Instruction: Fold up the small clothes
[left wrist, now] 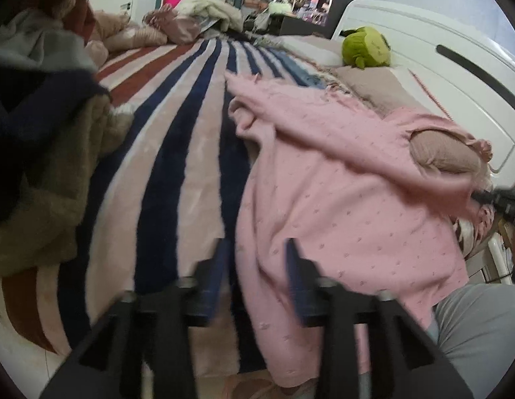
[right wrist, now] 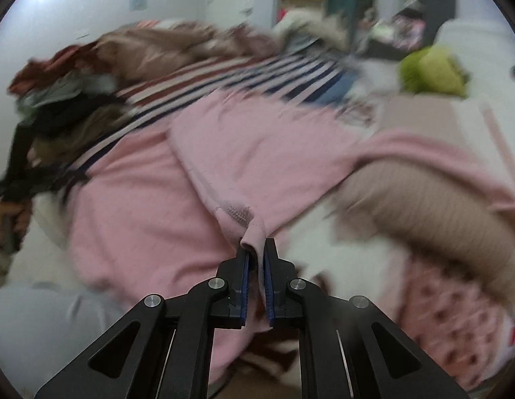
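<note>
A small pink knit sweater [left wrist: 340,193] lies spread on a striped blanket [left wrist: 177,153] on a bed. My left gripper [left wrist: 257,249] is open, its jaws apart over the sweater's near left edge, holding nothing. My right gripper [right wrist: 256,249] is shut on the cuff of the pink sweater's sleeve [right wrist: 252,229] and holds it lifted over the sweater's body [right wrist: 141,206]. In the left wrist view the sleeve [left wrist: 373,156] stretches across the sweater toward the right gripper at the right edge [left wrist: 500,199].
A pile of clothes [left wrist: 48,126] sits on the left of the bed. A green plush toy [left wrist: 367,46] lies by the white headboard [left wrist: 440,66]. A beige pillow [right wrist: 423,199] lies to the right. My grey-clad leg [left wrist: 480,329] is at the bed edge.
</note>
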